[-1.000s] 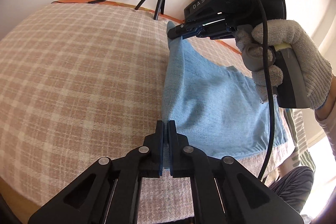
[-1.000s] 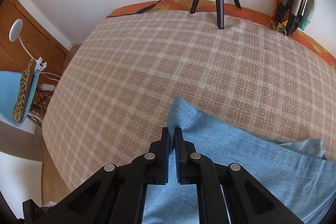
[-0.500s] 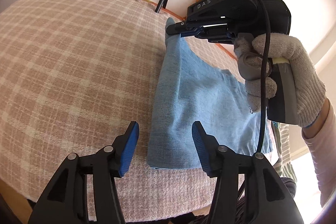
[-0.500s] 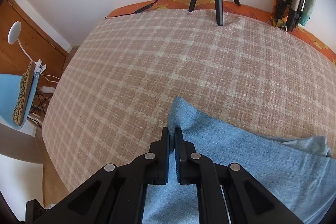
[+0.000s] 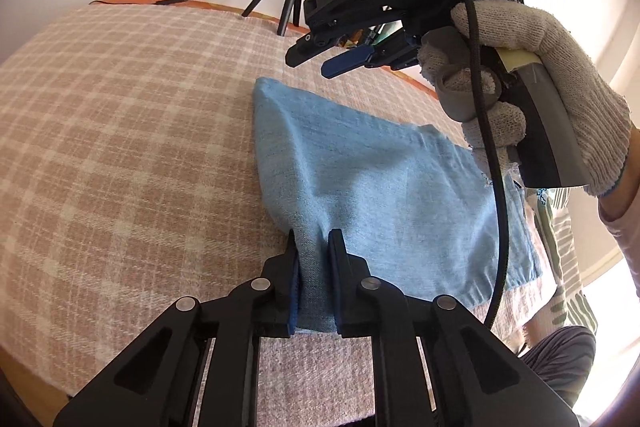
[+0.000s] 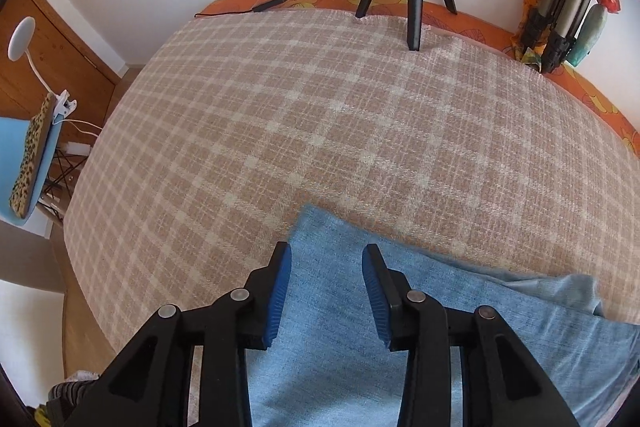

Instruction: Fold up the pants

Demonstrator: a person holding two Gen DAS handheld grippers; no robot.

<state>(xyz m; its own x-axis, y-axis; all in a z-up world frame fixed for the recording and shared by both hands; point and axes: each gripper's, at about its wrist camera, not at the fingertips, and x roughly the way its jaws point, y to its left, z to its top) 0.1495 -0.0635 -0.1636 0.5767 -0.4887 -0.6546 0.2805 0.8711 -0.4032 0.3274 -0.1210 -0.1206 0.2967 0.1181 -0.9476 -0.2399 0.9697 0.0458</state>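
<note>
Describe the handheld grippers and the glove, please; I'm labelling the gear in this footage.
Both grippers are black linkage frames with silver pivot pins and ribbed blue pads: the left gripper, the right gripper. The right one's housing reads "DAS" and trails a black braided cable. The hand wears a beige knit glove.

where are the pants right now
The folded blue pants lie on the plaid bedspread, near its front edge, with the left gripper closing on their near corner and the right gripper above them.
</note>
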